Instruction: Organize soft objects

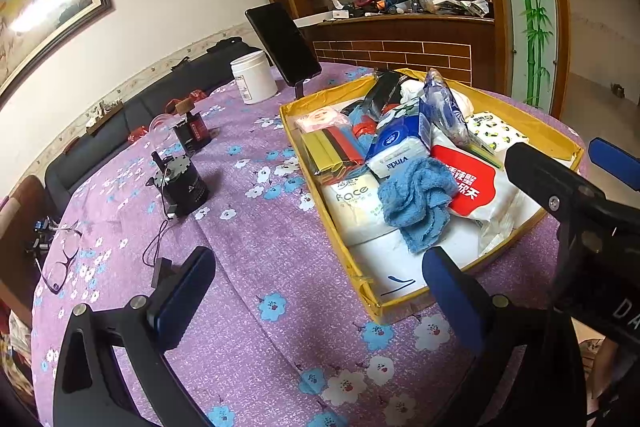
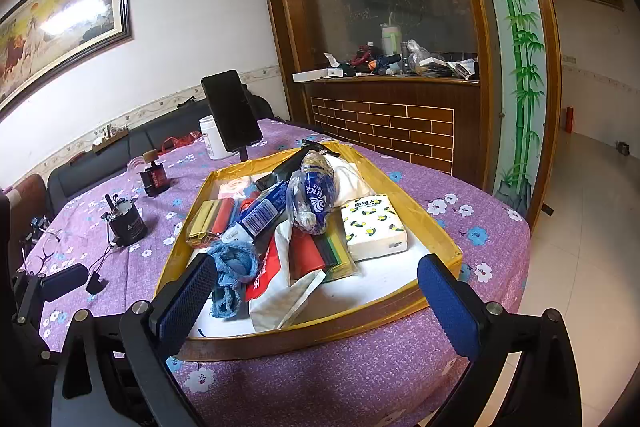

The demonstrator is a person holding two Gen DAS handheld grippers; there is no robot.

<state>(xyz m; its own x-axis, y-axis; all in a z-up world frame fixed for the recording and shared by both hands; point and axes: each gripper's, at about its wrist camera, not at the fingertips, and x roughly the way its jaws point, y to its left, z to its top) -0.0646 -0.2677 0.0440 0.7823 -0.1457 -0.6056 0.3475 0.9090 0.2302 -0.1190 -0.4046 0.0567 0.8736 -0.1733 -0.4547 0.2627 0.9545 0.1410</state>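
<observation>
A yellow-rimmed tray [image 1: 289,131] [image 2: 434,227] on the purple flowered tablecloth holds a pile of soft goods. A crumpled blue towel [image 1: 416,201] [image 2: 232,267] lies at the tray's near side, on a white and red pack [image 1: 474,183]. Tissue packs [image 1: 396,147] [image 2: 374,227], a blue plastic bag [image 2: 314,197] and coloured cloth strips [image 1: 332,147] lie around it. My left gripper [image 1: 320,295] is open and empty over the tablecloth, left of the tray. My right gripper [image 2: 316,307] is open and empty just before the tray's near edge; it also shows in the left wrist view [image 1: 568,167].
A phone on a stand [image 1: 282,45] [image 2: 232,115] and a white jar [image 1: 254,77] stand behind the tray. A black cylinder device with cables [image 1: 184,183] [image 2: 126,223], a small red-black box [image 1: 196,131] and glasses [image 1: 60,263] lie left of it. The table edge is near on the right.
</observation>
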